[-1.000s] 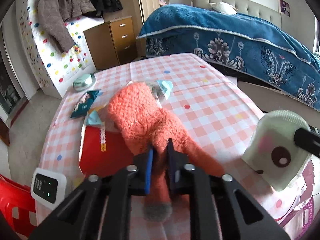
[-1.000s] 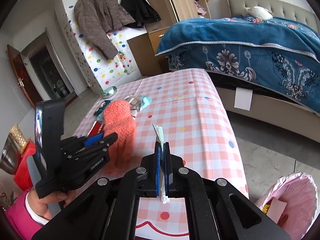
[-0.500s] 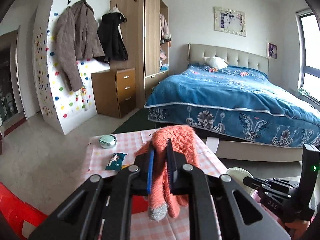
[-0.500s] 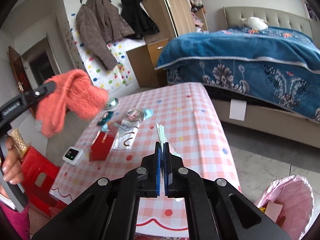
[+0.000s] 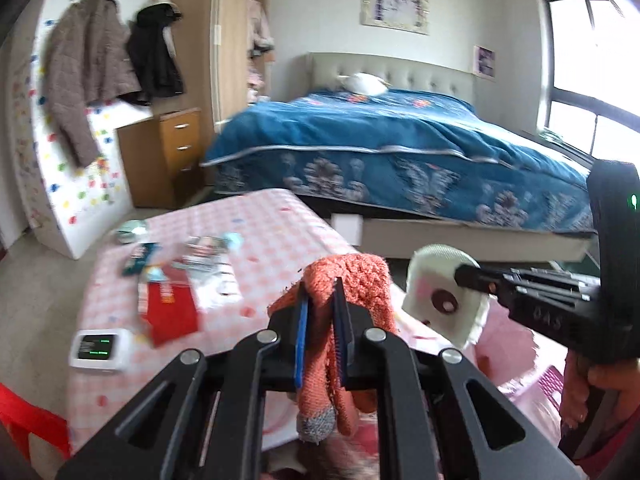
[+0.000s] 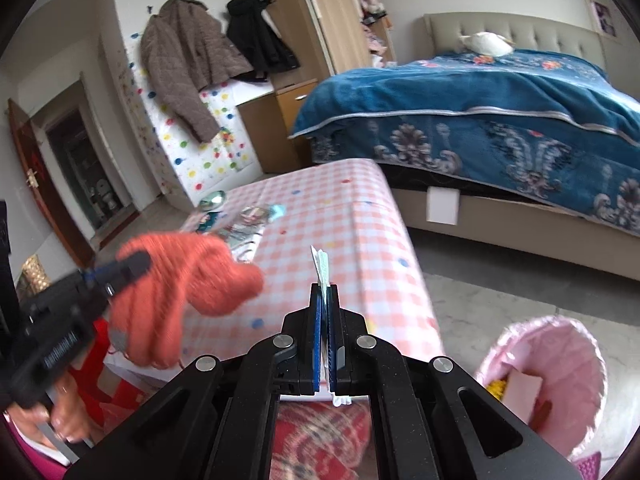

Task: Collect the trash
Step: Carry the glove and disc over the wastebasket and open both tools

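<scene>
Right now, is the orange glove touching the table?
Apart. Right wrist view: orange glove hangs clamped in the left gripper, lifted off the table.

Fuzzy knitted orange glove [image 5: 362, 280]

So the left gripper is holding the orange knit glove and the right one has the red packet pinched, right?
Not quite. The left gripper does hold the orange knit glove, but the right gripper pinches a flat white mitt with a cartoon face. The red packet lies on the table, as the left wrist view shows.
</scene>
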A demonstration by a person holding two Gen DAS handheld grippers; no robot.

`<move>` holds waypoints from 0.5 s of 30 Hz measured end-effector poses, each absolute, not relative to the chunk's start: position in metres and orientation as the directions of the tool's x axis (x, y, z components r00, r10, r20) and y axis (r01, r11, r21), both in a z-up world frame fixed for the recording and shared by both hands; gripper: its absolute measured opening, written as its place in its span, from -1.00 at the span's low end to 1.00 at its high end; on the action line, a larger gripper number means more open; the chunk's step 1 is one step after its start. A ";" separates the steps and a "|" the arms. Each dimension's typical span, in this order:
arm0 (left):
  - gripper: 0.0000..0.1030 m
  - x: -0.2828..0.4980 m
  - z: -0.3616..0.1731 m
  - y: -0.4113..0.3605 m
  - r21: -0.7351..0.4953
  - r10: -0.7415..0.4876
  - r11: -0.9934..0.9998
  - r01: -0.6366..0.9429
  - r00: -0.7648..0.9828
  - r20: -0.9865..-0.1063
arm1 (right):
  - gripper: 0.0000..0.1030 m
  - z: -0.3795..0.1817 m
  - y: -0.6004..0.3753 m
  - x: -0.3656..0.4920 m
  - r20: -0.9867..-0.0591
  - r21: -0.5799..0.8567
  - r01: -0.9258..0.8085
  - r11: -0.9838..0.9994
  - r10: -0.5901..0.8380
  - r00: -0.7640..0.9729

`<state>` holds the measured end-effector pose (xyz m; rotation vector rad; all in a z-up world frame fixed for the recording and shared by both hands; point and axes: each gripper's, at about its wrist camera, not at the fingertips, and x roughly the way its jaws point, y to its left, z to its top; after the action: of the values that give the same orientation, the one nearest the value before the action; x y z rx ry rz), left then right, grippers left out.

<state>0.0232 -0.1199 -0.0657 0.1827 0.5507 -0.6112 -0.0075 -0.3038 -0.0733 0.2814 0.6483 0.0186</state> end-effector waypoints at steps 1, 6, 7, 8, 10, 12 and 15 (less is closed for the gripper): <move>-0.82 0.017 -0.068 -0.129 0.004 -0.512 0.791 0.612 0.667 -0.541 | -0.96 -0.072 -0.312 -0.020 -0.594 0.253 0.101 0.962 0.072 0.801; -0.82 -0.005 -0.079 -0.174 0.007 -0.593 0.708 0.706 0.599 -0.538 | -0.96 -0.073 -0.335 -0.049 -0.597 0.235 0.182 0.955 -0.006 0.802; -0.82 -0.010 -0.082 -0.186 0.010 -0.608 0.687 0.727 0.582 -0.540 | -0.96 -0.074 -0.342 -0.056 -0.598 0.230 0.207 0.951 -0.029 0.801; -0.82 -0.014 -0.084 -0.196 0.011 -0.619 0.670 0.742 0.567 -0.543 | -0.96 -0.074 -0.351 -0.064 -0.600 0.223 0.235 0.946 -0.057 0.798; -0.82 -0.019 -0.089 -0.212 0.008 -0.638 0.644 0.765 0.543 -0.547 | -0.96 -0.075 -0.362 -0.075 -0.605 0.213 0.274 0.938 -0.093 0.791; -0.82 -0.025 -0.095 -0.233 0.006 -0.656 0.613 0.790 0.513 -0.554 | -0.96 -0.079 -0.378 -0.088 -0.616 0.204 0.326 0.923 -0.138 0.775; -0.82 -0.029 -0.102 -0.259 0.002 -0.672 0.578 0.816 0.478 -0.565 | -0.96 -0.086 -0.400 -0.101 -0.633 0.201 0.380 0.903 -0.176 0.754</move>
<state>-0.0294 -0.2594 -0.1022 0.2885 0.5527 -0.9239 -0.1015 -0.3995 -0.0859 0.3303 0.6506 -0.3093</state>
